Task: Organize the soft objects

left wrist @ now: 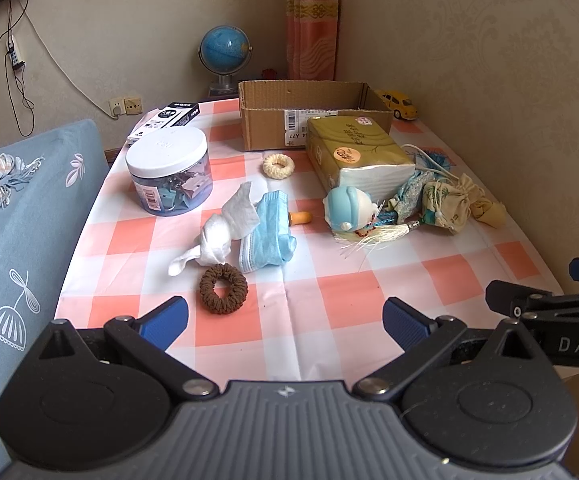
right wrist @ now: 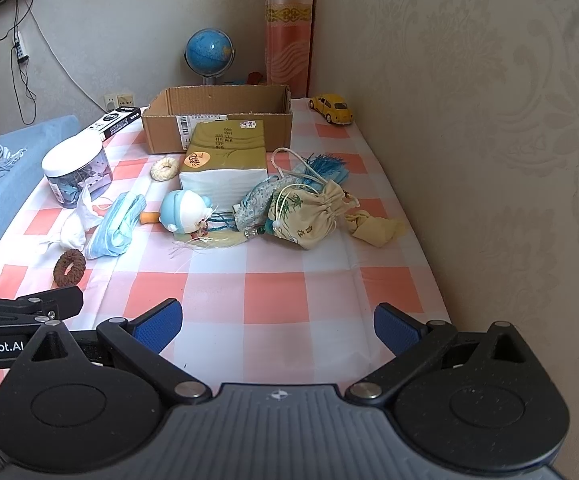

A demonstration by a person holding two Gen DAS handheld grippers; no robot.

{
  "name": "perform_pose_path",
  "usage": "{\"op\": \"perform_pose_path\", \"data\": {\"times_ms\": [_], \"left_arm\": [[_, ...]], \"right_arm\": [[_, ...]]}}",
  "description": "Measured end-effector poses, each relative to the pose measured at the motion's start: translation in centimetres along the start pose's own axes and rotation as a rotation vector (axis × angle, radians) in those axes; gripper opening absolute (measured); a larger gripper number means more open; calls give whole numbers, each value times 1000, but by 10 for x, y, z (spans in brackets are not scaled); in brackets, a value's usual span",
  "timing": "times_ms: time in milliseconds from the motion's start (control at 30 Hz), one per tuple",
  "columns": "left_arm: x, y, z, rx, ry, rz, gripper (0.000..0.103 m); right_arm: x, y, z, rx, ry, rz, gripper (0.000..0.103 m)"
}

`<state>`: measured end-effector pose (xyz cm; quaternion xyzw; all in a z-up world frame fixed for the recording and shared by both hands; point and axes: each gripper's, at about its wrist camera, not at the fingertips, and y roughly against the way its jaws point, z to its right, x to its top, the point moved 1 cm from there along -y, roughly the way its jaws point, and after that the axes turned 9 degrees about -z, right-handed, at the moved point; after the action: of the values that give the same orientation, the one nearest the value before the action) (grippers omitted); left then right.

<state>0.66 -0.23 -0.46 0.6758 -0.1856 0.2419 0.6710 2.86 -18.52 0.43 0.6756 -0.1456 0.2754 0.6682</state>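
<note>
Both grippers hover low over the near edge of the pink-and-white checked tablecloth (left wrist: pixel 329 292), and nothing is picked up yet. The left gripper (left wrist: pixel 285 322) has its blue-padded fingers spread wide and empty; the right gripper (right wrist: pixel 277 326) is likewise spread wide with nothing between the pads.

The nearest soft thing is the brown knitted hair scrunchie (left wrist: pixel 223 289), lying flat just above and inside the left finger in the lower middle of the left wrist view. In the right wrist view it sits far off at the left edge (right wrist: pixel 69 267), so the left hand looks the better placed. Just above it lie the crumpled white tissue (left wrist: pixel 225 228) and the folded light-blue face mask (left wrist: pixel 267 236). The open brown cardboard box (left wrist: pixel 265 128), probably the destination, stands at upper centre.
</note>
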Motion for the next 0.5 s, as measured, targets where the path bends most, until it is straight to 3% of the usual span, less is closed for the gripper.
{"op": "perform_pose_path", "data": {"times_ms": [500], "left_arm": [[0, 4, -1, -20, -30, 24, 103]], "right_arm": [[1, 5, 0, 7, 16, 21, 103]]}}
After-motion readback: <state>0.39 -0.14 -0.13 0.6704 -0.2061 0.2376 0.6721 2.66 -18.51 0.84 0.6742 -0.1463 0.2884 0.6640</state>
